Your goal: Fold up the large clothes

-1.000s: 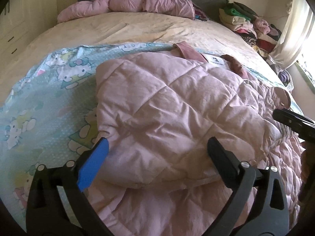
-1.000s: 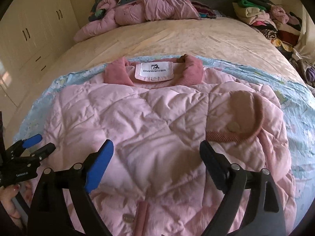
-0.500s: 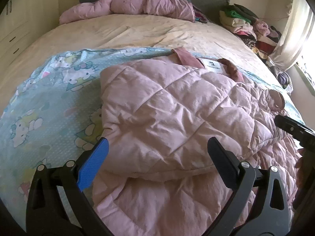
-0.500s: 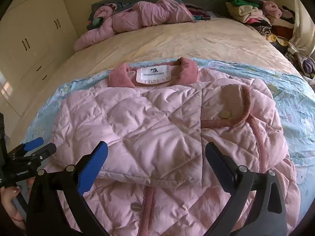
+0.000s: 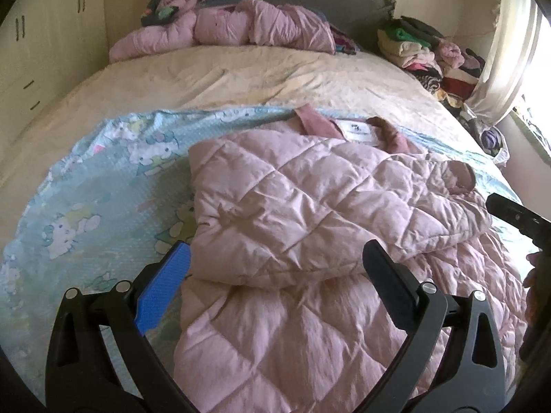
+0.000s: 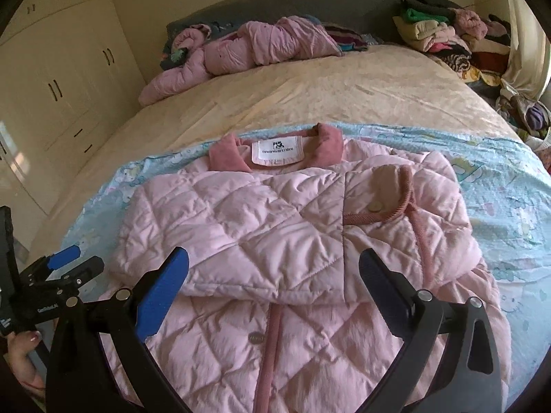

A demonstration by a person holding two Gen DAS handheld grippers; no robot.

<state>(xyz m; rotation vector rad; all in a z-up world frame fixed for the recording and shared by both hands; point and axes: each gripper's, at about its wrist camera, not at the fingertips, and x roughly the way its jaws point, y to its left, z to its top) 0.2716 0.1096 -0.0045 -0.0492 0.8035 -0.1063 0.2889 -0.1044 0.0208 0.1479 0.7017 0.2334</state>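
Observation:
A pink quilted jacket (image 5: 303, 213) lies on a light blue cartoon-print sheet (image 5: 103, 179) on the bed, its sleeves folded across the chest and its white neck label (image 6: 277, 149) showing. It fills the middle of the right wrist view (image 6: 275, 227). My left gripper (image 5: 275, 268) is open and empty above the jacket's left lower part. My right gripper (image 6: 273, 272) is open and empty above the folded sleeves' lower edge. The left gripper also shows at the left edge of the right wrist view (image 6: 74, 263).
A second pink padded garment (image 5: 224, 31) lies crumpled by the grey headboard (image 6: 282, 8). Stacked folded clothes (image 6: 444, 34) sit at the far right of the bed. Cream wardrobe doors (image 6: 58, 86) stand on the left. A curtain (image 5: 506, 51) hangs on the right.
Both grippers have pulled back and up from the jacket, so more of its lower half and the bed shows. Both stay open and empty.

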